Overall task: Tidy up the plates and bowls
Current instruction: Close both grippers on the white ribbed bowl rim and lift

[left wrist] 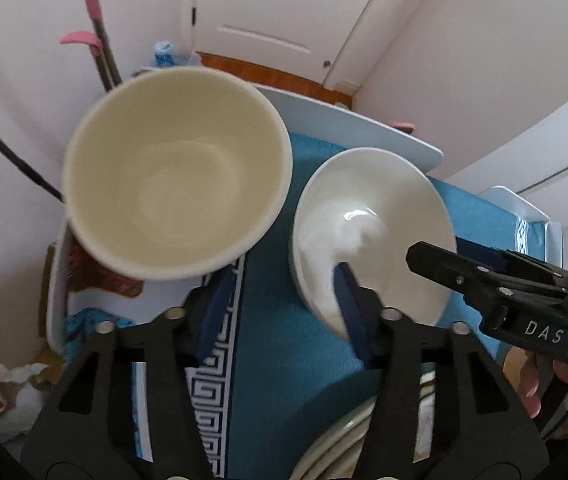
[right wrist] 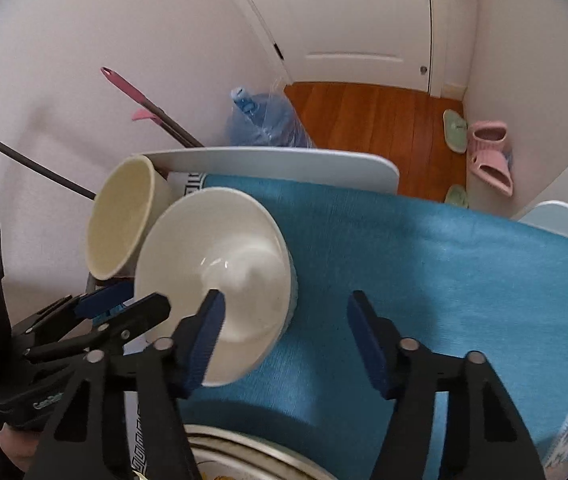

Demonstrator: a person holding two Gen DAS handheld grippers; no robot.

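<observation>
A deep cream bowl (left wrist: 175, 172) stands at the left on the blue cloth (left wrist: 275, 360), with a shallower white bowl (left wrist: 372, 236) to its right. My left gripper (left wrist: 279, 308) is open. One pad is below the cream bowl's rim, the other is over the white bowl's inside, and the white bowl's left rim lies between them unpressed. My right gripper (right wrist: 288, 340) is open too. Its left pad hangs over the white bowl (right wrist: 211, 276) and its right pad over bare cloth, so it straddles the bowl's right rim. The cream bowl (right wrist: 119, 224) sits behind.
Stacked plates (left wrist: 340, 444) lie at the near edge, their rim (right wrist: 243, 456) also showing below the right gripper. The white table edge (right wrist: 284, 160) runs along the back. Beyond it are a water jug (right wrist: 263, 120), a mop handle (right wrist: 143, 104), slippers (right wrist: 488, 152) and wooden floor.
</observation>
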